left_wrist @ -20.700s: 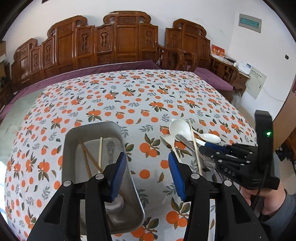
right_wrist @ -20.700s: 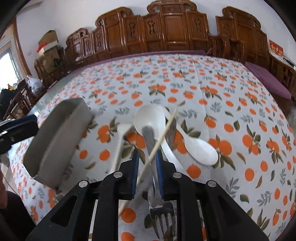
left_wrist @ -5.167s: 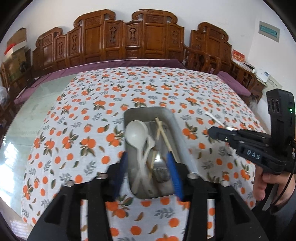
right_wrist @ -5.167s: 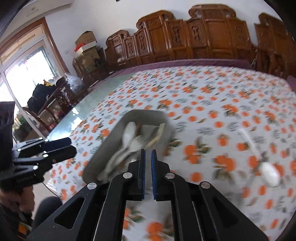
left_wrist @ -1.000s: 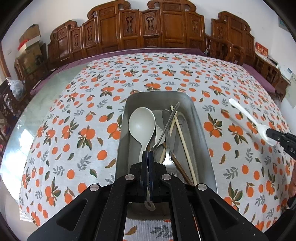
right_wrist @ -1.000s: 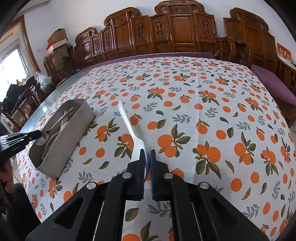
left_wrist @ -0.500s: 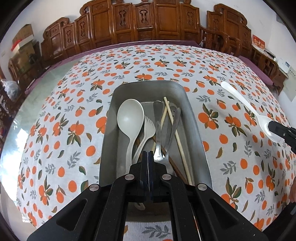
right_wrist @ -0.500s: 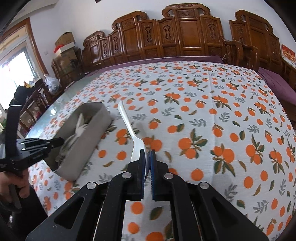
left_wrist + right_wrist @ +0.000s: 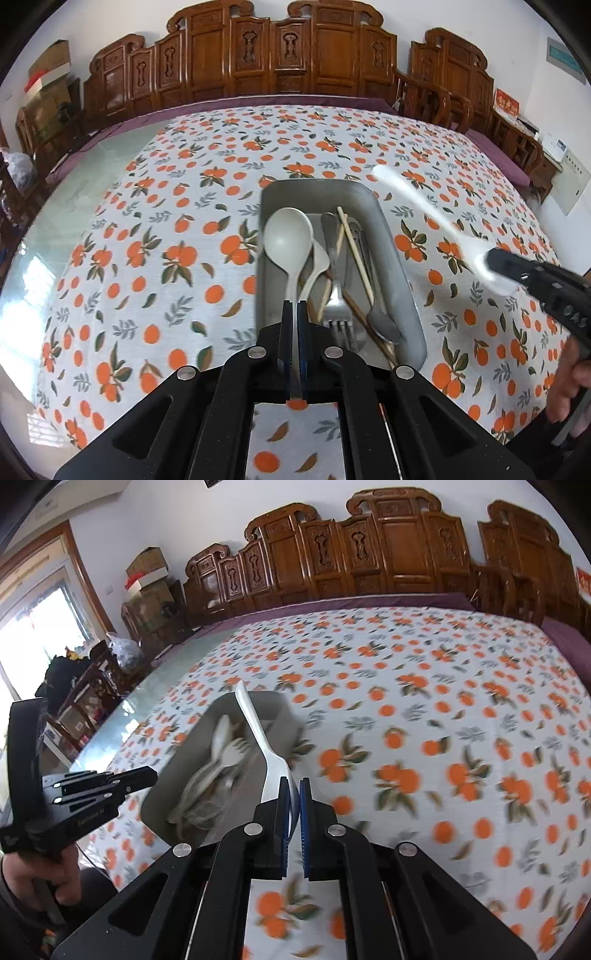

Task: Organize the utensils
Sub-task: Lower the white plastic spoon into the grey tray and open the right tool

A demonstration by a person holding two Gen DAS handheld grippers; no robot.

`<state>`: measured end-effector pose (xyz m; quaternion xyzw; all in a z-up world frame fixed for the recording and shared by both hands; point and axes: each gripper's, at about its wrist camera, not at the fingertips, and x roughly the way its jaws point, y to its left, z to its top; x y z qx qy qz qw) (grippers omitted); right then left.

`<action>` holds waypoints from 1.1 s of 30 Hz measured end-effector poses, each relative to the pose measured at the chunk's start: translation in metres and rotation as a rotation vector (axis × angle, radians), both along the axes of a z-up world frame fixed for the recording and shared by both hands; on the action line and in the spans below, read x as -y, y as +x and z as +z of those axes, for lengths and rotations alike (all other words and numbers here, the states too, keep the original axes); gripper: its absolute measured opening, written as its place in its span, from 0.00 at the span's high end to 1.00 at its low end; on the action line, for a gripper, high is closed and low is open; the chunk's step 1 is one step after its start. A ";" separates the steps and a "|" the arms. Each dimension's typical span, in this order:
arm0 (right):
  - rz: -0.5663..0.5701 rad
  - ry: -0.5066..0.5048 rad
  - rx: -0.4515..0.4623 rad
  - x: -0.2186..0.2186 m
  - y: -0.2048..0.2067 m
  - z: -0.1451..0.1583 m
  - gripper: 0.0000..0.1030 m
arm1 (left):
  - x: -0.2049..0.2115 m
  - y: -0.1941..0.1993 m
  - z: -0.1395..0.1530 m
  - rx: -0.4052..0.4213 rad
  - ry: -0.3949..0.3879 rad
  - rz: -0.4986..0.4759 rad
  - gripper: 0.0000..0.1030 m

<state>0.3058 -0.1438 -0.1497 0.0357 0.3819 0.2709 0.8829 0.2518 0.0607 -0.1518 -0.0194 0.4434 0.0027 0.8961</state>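
The table (image 9: 155,229) under its orange-print cloth fills both views, and the metal tray (image 9: 393,258) on it is the landmark for everything else. A second ago the white plastic spoon (image 9: 258,734) was held well off to the tray's right side, over bare cloth; now, in the right wrist view, its long handle reaches out over the tray's near end, so the carry has all but arrived above the container.

Inside the tray lie a large pale ladle-like spoon (image 9: 290,240), a pale spork beside it, a metal fork (image 9: 338,295), a metal spoon (image 9: 384,321) and chopsticks (image 9: 356,251), all lengthwise and partly overlapping.

The right gripper (image 9: 293,805) pinches the bowl end of the white spoon between its blue pads, the handle pointing away toward the tray. The left gripper (image 9: 294,332) has its jaws pressed together at the tray's near end, with the pale spoon's handle running between the pads (whether it truly grips that handle or merely sits over it I cannot tell).

No other utensil shows on the cloth in either view, so this looks like the last piece, and what remains is probably lowering it and letting go over the tray.
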 end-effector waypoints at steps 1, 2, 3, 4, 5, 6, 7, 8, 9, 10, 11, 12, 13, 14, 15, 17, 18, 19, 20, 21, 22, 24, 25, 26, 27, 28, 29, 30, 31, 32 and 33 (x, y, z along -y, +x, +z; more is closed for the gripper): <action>-0.001 -0.005 -0.002 -0.008 -0.002 0.000 0.94 | -0.004 -0.003 0.003 0.004 -0.001 0.000 0.99; 0.000 -0.013 -0.005 -0.018 -0.002 -0.001 0.94 | -0.007 -0.005 0.005 0.009 -0.002 0.000 0.98; -0.003 -0.022 -0.003 -0.024 -0.002 -0.001 0.94 | -0.011 -0.007 0.007 0.012 -0.003 -0.001 0.98; -0.009 -0.034 -0.004 -0.032 -0.002 0.000 0.94 | -0.013 -0.008 0.009 0.015 -0.005 0.000 0.98; -0.012 -0.043 -0.006 -0.038 -0.002 0.000 0.94 | -0.016 -0.009 0.010 0.017 -0.008 0.000 0.98; -0.017 -0.053 -0.007 -0.042 0.000 -0.001 0.94 | -0.018 -0.011 0.012 0.019 -0.010 0.000 0.98; -0.023 -0.064 -0.007 -0.047 0.001 -0.001 0.94 | -0.021 -0.012 0.014 0.022 -0.011 -0.001 0.98; -0.027 -0.079 -0.006 -0.054 0.001 -0.002 0.94 | -0.023 -0.013 0.016 0.026 -0.012 -0.002 0.96; -0.037 -0.097 -0.004 -0.059 0.002 -0.002 0.94 | -0.026 -0.014 0.018 0.029 -0.013 -0.002 0.95; -0.048 -0.116 -0.001 -0.064 0.004 -0.002 0.94 | -0.027 -0.014 0.019 0.032 -0.014 -0.003 0.91; -0.055 -0.127 -0.002 -0.068 0.006 -0.003 0.94 | -0.029 -0.015 0.020 0.037 -0.014 -0.003 0.89; -0.062 -0.136 -0.006 -0.072 0.009 -0.004 0.94 | -0.031 -0.016 0.022 0.040 -0.013 -0.006 0.89; -0.074 -0.150 -0.008 -0.076 0.011 -0.005 0.94 | -0.032 -0.017 0.023 0.042 -0.012 -0.007 0.89; -0.084 -0.161 -0.008 -0.077 0.014 -0.006 0.94 | -0.033 -0.018 0.024 0.044 -0.012 -0.009 0.89; -0.093 -0.172 -0.009 -0.080 0.016 -0.007 0.94 | -0.035 -0.019 0.026 0.046 -0.015 -0.010 0.89; -0.116 -0.194 -0.015 -0.086 0.021 -0.009 0.94 | -0.038 -0.021 0.028 0.050 -0.018 -0.012 0.89; -0.121 -0.198 -0.017 -0.088 0.023 -0.010 0.94 | -0.039 -0.021 0.028 0.051 -0.019 -0.013 0.88; -0.129 -0.203 -0.023 -0.090 0.025 -0.011 0.94 | -0.041 -0.022 0.029 0.053 -0.020 -0.013 0.87; -0.134 -0.207 -0.027 -0.092 0.026 -0.012 0.94 | -0.042 -0.023 0.030 0.055 -0.021 -0.013 0.87; -0.140 -0.209 -0.031 -0.094 0.028 -0.013 0.94 | -0.044 -0.023 0.031 0.058 -0.023 -0.013 0.86; -0.142 -0.205 -0.039 -0.096 0.029 -0.014 0.94 | -0.045 -0.024 0.032 0.060 -0.024 -0.012 0.85; -0.141 -0.198 -0.053 -0.099 0.031 -0.017 0.94 | -0.047 -0.025 0.034 0.063 -0.027 -0.010 0.85; -0.139 -0.196 -0.058 -0.100 0.031 -0.018 0.94 | -0.049 -0.025 0.034 0.064 -0.029 -0.009 0.84; -0.138 -0.192 -0.064 -0.101 0.031 -0.019 0.94 | -0.050 -0.026 0.035 0.065 -0.030 -0.008 0.84; -0.138 -0.189 -0.070 -0.102 0.031 -0.021 0.94 | -0.050 -0.026 0.036 0.067 -0.029 -0.008 0.84; -0.135 -0.184 -0.076 -0.102 0.030 -0.022 0.94 | -0.051 -0.026 0.037 0.068 -0.029 -0.009 0.84; -0.132 -0.179 -0.079 -0.103 0.030 -0.023 0.94 | -0.052 -0.027 0.037 0.070 -0.029 -0.008 0.84; -0.127 -0.175 -0.085 -0.103 0.029 -0.024 0.93 | -0.053 -0.027 0.037 0.071 -0.030 -0.007 0.84; -0.123 -0.175 -0.088 -0.104 0.027 -0.025 0.93 | -0.053 -0.027 0.038 0.071 -0.031 -0.006 0.84; -0.119 -0.174 -0.089 -0.105 0.026 -0.025 0.91 | -0.053 -0.028 0.038 0.071 -0.032 -0.005 0.84; -0.112 -0.171 -0.089 -0.105 0.024 -0.026 0.90 | -0.053 -0.029 0.038 0.072 -0.032 -0.005 0.83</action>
